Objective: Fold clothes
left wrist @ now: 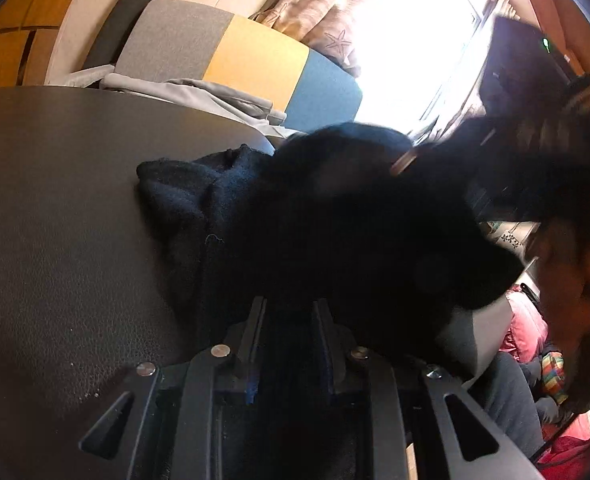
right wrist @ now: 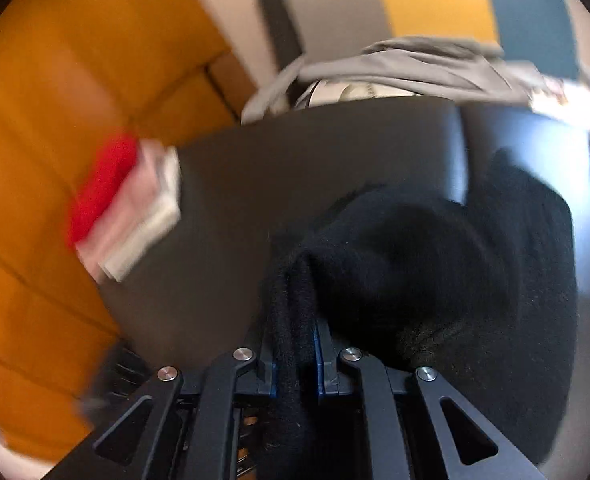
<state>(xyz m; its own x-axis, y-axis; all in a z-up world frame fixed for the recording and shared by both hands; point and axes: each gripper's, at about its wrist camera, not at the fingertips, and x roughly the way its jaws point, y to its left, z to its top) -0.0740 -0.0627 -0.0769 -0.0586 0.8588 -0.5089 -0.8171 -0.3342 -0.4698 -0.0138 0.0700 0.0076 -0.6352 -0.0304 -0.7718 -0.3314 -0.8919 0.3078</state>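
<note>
Right tongs (right wrist: 295,340) are clamping a bunched fold of the black garment (right wrist: 435,272), which is draping ahead and to their right over the dark desk (right wrist: 255,184). Left tongs (left wrist: 289,320) are gripping the same garment (left wrist: 335,232); folded stack (right wrist: 127,208) is lying left of the right tongs

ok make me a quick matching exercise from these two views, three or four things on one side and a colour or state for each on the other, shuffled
Things:
1. black garment
2. chair back
3. folded stack
4. right tongs

Colour or state:
a. red, pink and white, at the table's edge
b. grey, yellow and blue panels
c. shut on dark cloth
d. bunched up on the dark table

Pairs: 1-d, 2-b, 3-a, 4-c
</note>
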